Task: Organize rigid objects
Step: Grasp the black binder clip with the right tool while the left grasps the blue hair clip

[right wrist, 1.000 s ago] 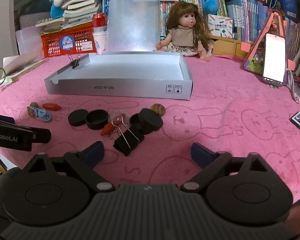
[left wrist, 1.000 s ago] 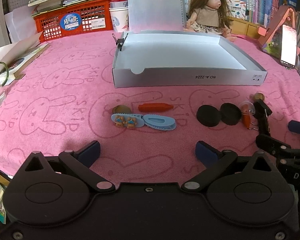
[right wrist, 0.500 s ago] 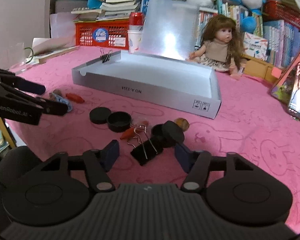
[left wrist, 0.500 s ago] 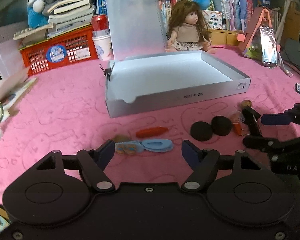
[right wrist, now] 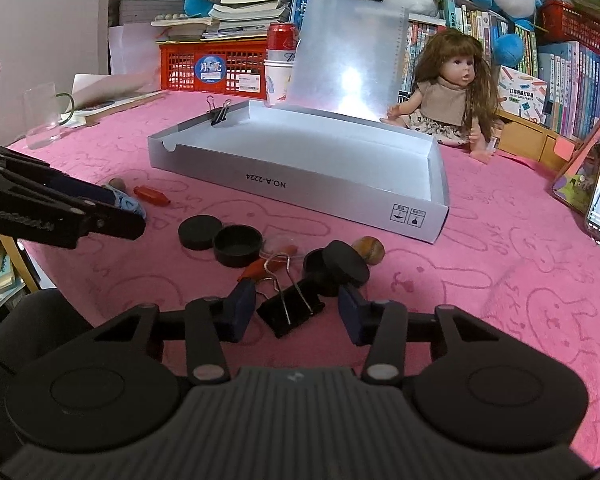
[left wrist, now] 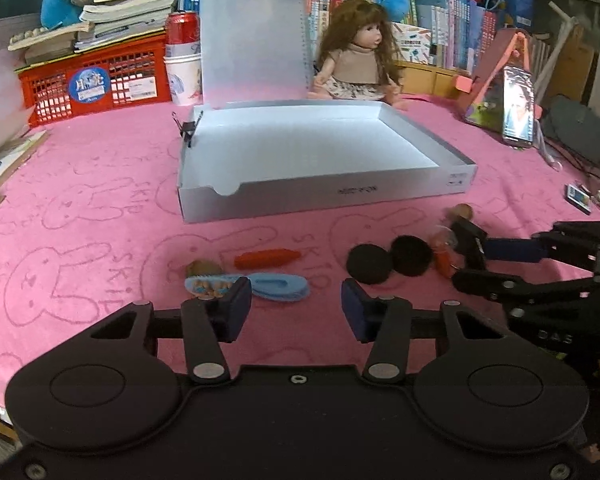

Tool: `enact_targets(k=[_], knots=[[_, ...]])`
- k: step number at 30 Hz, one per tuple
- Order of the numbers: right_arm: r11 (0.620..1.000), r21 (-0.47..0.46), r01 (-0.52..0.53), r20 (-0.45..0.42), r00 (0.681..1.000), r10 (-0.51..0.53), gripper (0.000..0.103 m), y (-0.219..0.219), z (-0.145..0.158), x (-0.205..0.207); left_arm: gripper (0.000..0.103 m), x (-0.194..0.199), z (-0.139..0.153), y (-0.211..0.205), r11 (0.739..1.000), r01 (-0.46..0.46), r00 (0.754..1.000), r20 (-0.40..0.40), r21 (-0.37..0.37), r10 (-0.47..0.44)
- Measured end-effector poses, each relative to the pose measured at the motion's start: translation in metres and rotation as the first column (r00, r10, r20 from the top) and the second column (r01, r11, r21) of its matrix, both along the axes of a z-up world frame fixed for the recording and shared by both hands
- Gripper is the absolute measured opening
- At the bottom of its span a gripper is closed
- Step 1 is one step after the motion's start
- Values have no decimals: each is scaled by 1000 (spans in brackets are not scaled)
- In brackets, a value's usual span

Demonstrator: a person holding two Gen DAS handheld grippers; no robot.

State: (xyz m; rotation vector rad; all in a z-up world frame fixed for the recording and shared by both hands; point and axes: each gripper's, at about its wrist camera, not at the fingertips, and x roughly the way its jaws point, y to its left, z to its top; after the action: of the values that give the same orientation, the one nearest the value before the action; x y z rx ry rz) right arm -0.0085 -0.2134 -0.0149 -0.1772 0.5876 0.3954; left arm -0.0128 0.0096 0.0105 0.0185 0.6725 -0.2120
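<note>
Small items lie on the pink cloth in front of an empty grey cardboard box [left wrist: 324, 196] [right wrist: 300, 196]. My left gripper [left wrist: 296, 309] [right wrist: 124, 210] hovers low over a light blue hair clip [left wrist: 278, 286] and a bear-trimmed clip [left wrist: 206, 286]. Its jaws are closing, and the blue clip lies just ahead of the gap, untouched. My right gripper [right wrist: 296, 310] [left wrist: 472, 264] is also closing. A black binder clip [right wrist: 290, 312] lies between its fingers, and the pads do not press on it.
An orange clip [left wrist: 268, 258], two black round lids [left wrist: 368, 264] [right wrist: 200, 232], a small black jar [right wrist: 340, 268] and a brown stone [right wrist: 370, 250] lie nearby. A doll [left wrist: 356, 60], a red crate [left wrist: 96, 80], a clipboard and a propped phone [left wrist: 518, 106] stand behind the box.
Both pairs of jaws have narrowed a good deal. The left gripper has closed in on the blue hair clips and the right one on the binder clip, now between its fingers.
</note>
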Motion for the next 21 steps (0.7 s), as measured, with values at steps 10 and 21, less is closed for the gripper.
enact_targets(k=[10, 21], knots=[[1000, 6, 22, 6, 1000, -22, 45, -1, 0, -1, 53, 17, -11, -7, 998, 57, 998, -8, 13, -57], [998, 30, 61, 1, 998, -61, 41, -6, 0, -2, 22, 14, -15, -12, 1000, 10, 1000, 27, 9, -10]])
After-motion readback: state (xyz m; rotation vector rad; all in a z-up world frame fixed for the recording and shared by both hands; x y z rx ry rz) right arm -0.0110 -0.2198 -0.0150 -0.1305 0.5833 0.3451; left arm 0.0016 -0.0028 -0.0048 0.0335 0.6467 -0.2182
